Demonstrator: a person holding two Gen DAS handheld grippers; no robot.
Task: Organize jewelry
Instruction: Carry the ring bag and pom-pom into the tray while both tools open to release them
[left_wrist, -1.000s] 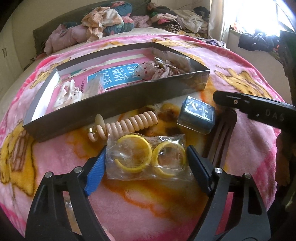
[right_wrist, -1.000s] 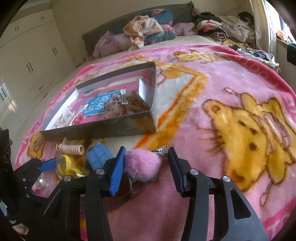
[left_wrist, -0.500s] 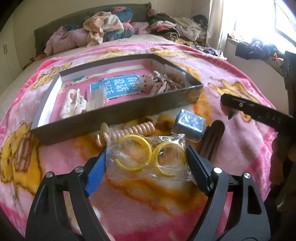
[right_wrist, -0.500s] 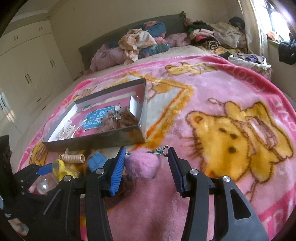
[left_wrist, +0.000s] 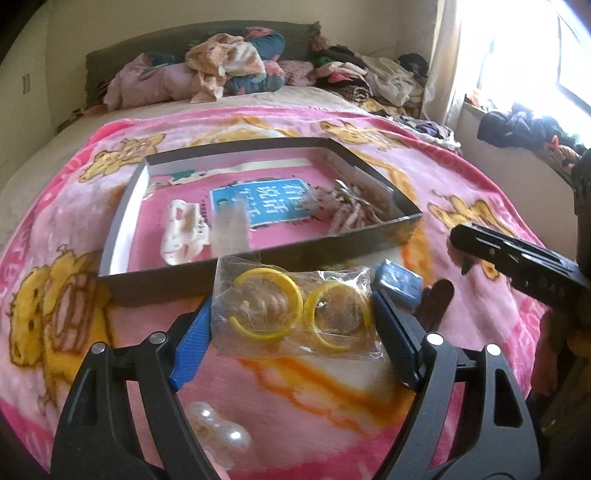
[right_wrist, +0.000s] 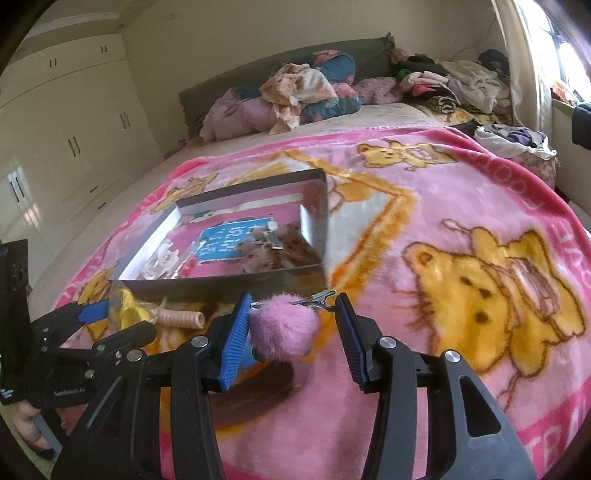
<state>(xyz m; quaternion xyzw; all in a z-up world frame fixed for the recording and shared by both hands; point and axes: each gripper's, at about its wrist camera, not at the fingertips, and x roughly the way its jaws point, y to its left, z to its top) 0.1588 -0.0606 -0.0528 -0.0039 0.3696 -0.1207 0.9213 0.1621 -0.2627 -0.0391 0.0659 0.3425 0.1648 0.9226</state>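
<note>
my left tool (left_wrist: 295, 325) pinches a clear bag of yellow rings (left_wrist: 291, 314) just near of the open box (left_wrist: 258, 206) on the bed. my right tool (right_wrist: 291, 325) holds a pink pompom clip (right_wrist: 282, 330) beside the box's near right corner.

A blue card (left_wrist: 264, 201) lying in the grey tray (left_wrist: 258, 254) carried large white Chinese characters, too blurred to read. At three o'clock, the right gripper's black arm (left_wrist: 535, 273) bore faint embossed letters resembling "DAS".
</note>
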